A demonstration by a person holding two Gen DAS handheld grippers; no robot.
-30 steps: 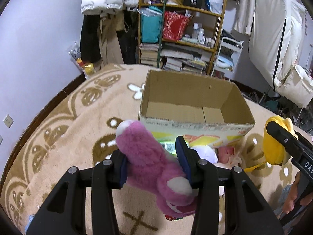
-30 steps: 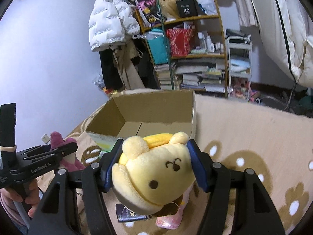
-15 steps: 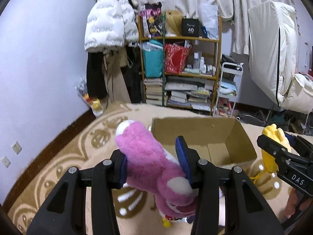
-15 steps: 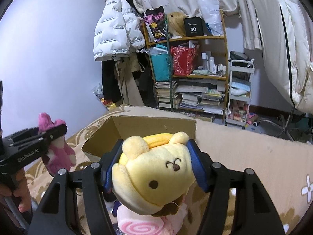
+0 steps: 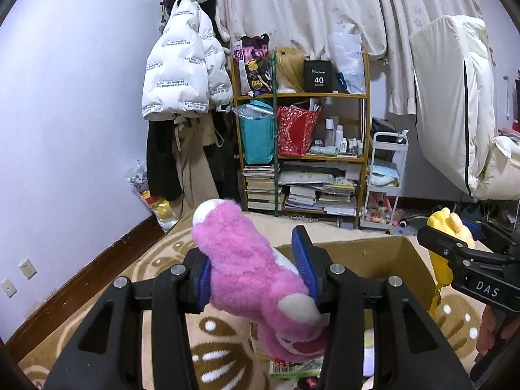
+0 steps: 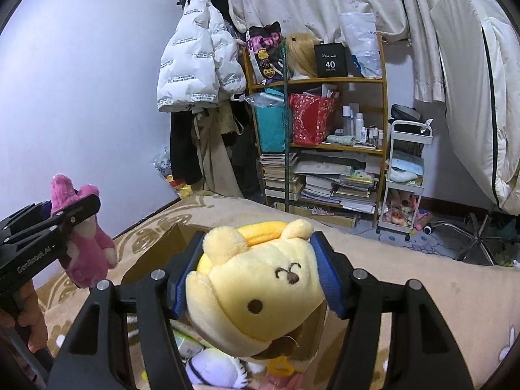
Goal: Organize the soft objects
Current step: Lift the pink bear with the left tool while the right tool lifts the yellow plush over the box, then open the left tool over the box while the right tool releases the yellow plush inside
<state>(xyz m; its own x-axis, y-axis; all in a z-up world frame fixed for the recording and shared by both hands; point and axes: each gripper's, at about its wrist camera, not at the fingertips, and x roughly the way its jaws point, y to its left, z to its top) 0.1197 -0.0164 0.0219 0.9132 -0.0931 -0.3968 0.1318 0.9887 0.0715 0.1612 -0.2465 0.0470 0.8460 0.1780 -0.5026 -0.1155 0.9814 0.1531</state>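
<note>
My left gripper [image 5: 253, 269] is shut on a pink plush bear [image 5: 247, 276] and holds it in the air, in front of and above an open cardboard box [image 5: 373, 253]. The bear also shows at the left of the right wrist view [image 6: 84, 247]. My right gripper [image 6: 256, 279] is shut on a yellow plush dog [image 6: 260, 286], also raised; it shows at the right of the left wrist view [image 5: 445, 247]. The box [image 6: 152, 260] lies below and left of the yellow dog. A white plush [image 6: 214, 370] lies beneath the right gripper.
A beige carpet with brown patterns [image 5: 156, 260] covers the floor. A wooden shelf with books and bags [image 5: 302, 149] stands at the back wall beside hanging coats [image 5: 185, 74]. A white trolley [image 5: 386, 175] and a white folded mattress [image 5: 455, 104] stand at the right.
Both grippers have risen and tilted up with their toys; the box has dropped low in both views and more of the room shows.
</note>
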